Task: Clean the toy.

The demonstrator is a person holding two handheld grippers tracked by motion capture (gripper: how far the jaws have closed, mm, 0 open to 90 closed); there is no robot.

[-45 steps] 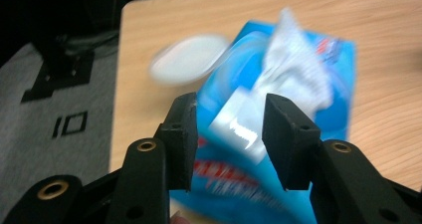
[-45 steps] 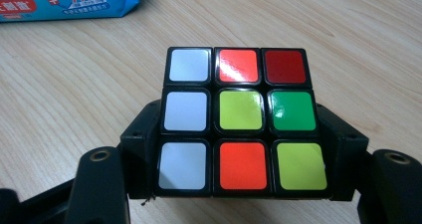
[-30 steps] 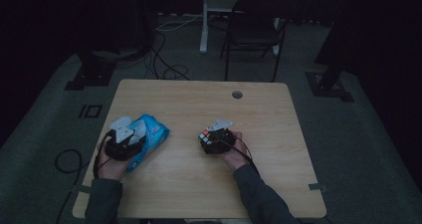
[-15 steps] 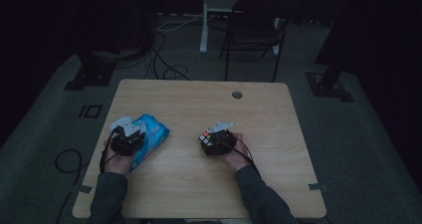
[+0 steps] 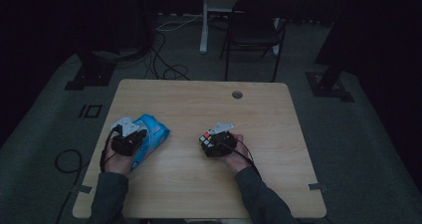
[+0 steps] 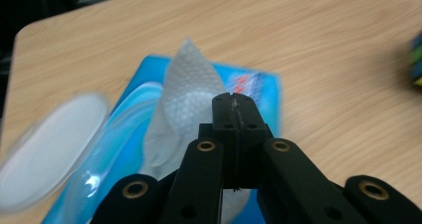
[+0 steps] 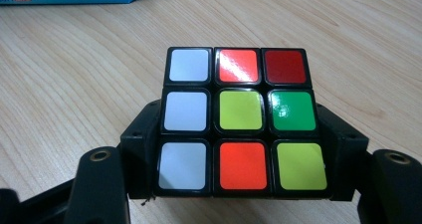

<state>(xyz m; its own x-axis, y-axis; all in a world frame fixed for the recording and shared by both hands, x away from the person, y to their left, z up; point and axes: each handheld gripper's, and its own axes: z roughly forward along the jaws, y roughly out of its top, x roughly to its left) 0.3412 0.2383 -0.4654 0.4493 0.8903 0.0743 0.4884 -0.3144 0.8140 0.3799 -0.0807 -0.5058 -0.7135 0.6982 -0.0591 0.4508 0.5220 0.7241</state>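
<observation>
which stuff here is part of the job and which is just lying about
In use:
- wet wipe, pinched in the left claw
- blue wipes pack, lid open
- puzzle cube, gripped by the right claw

Lying about:
- chair
- floor cables

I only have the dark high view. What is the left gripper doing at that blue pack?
Observer: The left gripper has just been closing its jaws; they pinch a white wipe standing up from the pack.
Operator: Is the pack's lid open?
Observer: Yes, its clear round lid is flipped open beside the wipe.
Operator: And the right gripper?
Observer: The right gripper is clamped on a puzzle cube; the face towards its camera has a white column.
</observation>
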